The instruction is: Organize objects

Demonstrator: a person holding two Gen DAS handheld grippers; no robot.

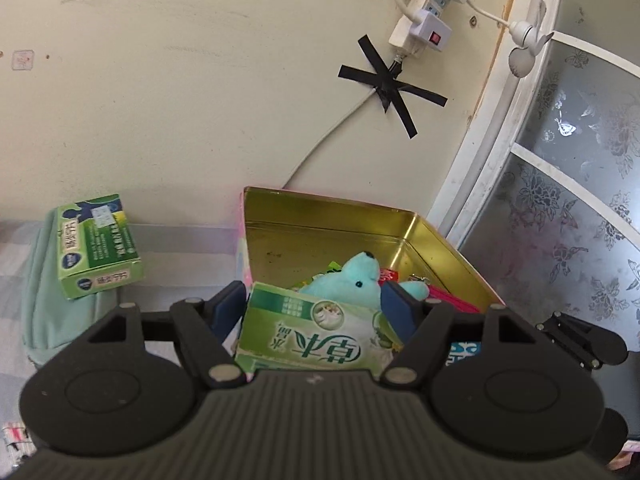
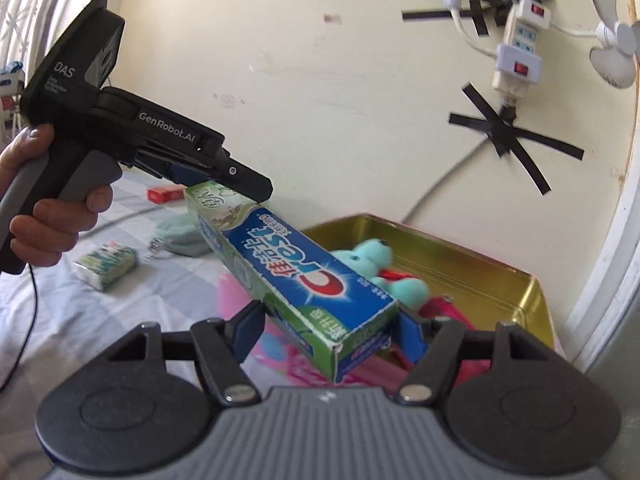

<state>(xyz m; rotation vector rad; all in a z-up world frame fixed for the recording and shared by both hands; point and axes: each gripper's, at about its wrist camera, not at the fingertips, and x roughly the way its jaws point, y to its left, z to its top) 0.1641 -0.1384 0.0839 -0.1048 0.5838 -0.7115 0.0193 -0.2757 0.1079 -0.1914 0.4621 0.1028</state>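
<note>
A long Crest toothpaste box (image 2: 296, 276) is held at both ends above the near edge of an open gold tin (image 2: 460, 268). My left gripper (image 2: 224, 178) is shut on its far end, and in the left wrist view that end (image 1: 316, 336) fills the gap of the left gripper (image 1: 316, 308). My right gripper (image 2: 332, 332) is shut on the near end. Inside the tin (image 1: 360, 236) lie a teal plush bear (image 1: 356, 280) and red and pink items (image 1: 448, 296). The bear also shows in the right wrist view (image 2: 384, 268).
A green box (image 1: 98, 246) rests on a mint pouch (image 1: 44, 304) left of the tin. A tissue pack (image 2: 106, 266), another pouch (image 2: 178, 236) and a small red box (image 2: 164, 194) lie on the bedsheet. Behind is a wall with a taped power strip (image 1: 420, 16).
</note>
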